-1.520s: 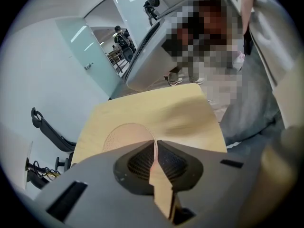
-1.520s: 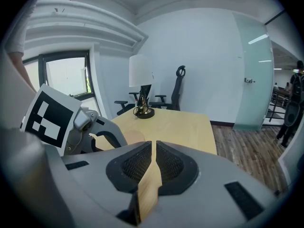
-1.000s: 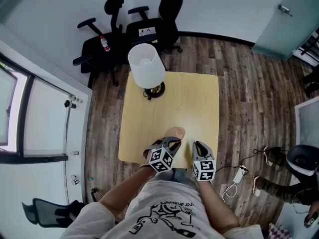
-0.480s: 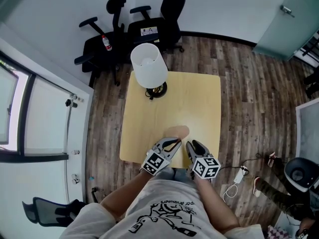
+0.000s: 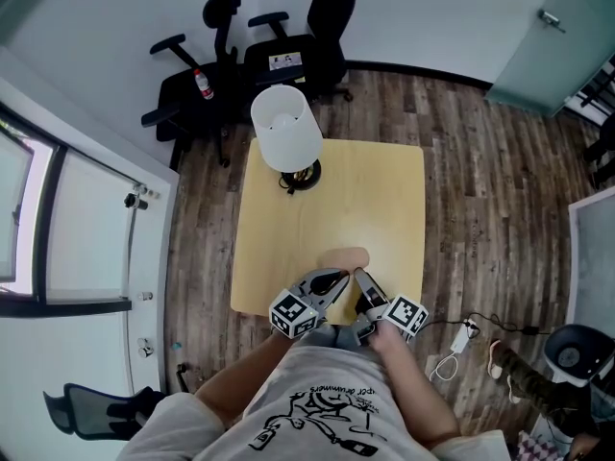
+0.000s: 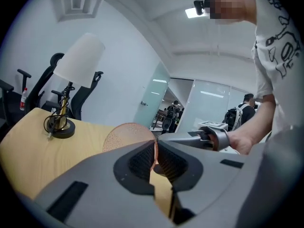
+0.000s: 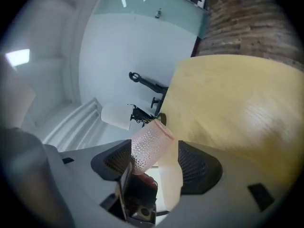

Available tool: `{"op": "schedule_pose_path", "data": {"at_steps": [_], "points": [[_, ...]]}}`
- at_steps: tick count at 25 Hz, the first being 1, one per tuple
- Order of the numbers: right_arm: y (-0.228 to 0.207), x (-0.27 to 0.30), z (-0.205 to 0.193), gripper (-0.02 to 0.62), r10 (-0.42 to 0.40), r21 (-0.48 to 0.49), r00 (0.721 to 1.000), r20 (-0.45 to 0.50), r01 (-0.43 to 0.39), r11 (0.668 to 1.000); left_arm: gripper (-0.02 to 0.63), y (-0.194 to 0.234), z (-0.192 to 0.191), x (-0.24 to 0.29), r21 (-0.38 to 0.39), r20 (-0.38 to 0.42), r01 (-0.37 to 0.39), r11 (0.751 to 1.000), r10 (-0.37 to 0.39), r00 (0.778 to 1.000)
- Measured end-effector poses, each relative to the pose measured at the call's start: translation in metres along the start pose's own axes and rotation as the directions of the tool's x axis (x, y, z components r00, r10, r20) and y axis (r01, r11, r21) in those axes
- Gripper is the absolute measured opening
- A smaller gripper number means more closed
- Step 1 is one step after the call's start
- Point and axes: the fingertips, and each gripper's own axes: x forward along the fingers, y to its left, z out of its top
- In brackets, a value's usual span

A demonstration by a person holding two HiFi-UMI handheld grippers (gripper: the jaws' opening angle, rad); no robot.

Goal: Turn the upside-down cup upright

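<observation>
Head view is showing the person's forearms reaching out from under a white shirt (image 5: pixel 317 406) and converging at the near edge of the table (image 5: pixel 384 190), wrists rolled so the marker cubes are sitting outward to either side. The left gripper (image 5: pixel 332 281) is pointing nearly level, and in the left gripper view its jaws are clamping together on the thin wall of the pink cup (image 5: pixel 348 256). The right gripper (image 5: pixel 363 281) is lying just beside it, aimed much the same way. In the right gripper view its jaws are opening, standing wide with the cup's dimpled wall between them, nearer one pad than the other. The cup is tipped over, stretching away from the person over the table's near edge; whether it is resting on the wood I cannot tell. Farther off, a white-shaded lamp (image 5: pixel 285 128) is standing near the table's far left corner, and black office chairs (image 5: pixel 197 89) are sitting beyond it by the wall
</observation>
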Motion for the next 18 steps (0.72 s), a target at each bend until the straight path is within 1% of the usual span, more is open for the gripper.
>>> {"op": "schedule_pose_path", "data": {"at_steps": [2, 4, 6, 13, 18], "points": [[0.001, 0.002, 0.000, 0.299, 0.034, 0.082, 0.999, 0.026, -0.036, 0.996, 0.023, -0.003, 0.002, -0.001, -0.015, 0.013, 0.011, 1.000, -0.011, 1.000], [0.004, 0.004, 0.000, 0.308, 0.075, 0.178, 0.995, 0.058, -0.084, 0.980, 0.023, -0.006, 0.002, 0.000, -0.023, 0.015, 0.024, 0.999, -0.023, 1.000], [0.004, 0.005, 0.002, 0.322, 0.096, 0.238, 0.992, 0.088, -0.114, 0.965, 0.023, -0.009, 0.000, 0.001, -0.030, 0.010, 0.033, 0.999, -0.033, 0.999], [-0.002, 0.009, 0.003, 0.337, 0.115, 0.307, 0.986, 0.123, -0.148, 0.940, 0.023, -0.013, -0.001, 0.002, -0.087, 0.044, 0.051, 0.995, -0.048, 0.998], [-0.002, 0.006, 0.006, 0.353, 0.126, 0.336, 0.980, 0.152, -0.172, 0.926, 0.023, -0.020, 0.001, 0.002, -0.096, 0.048, 0.069, 0.993, -0.065, 0.997]]}}
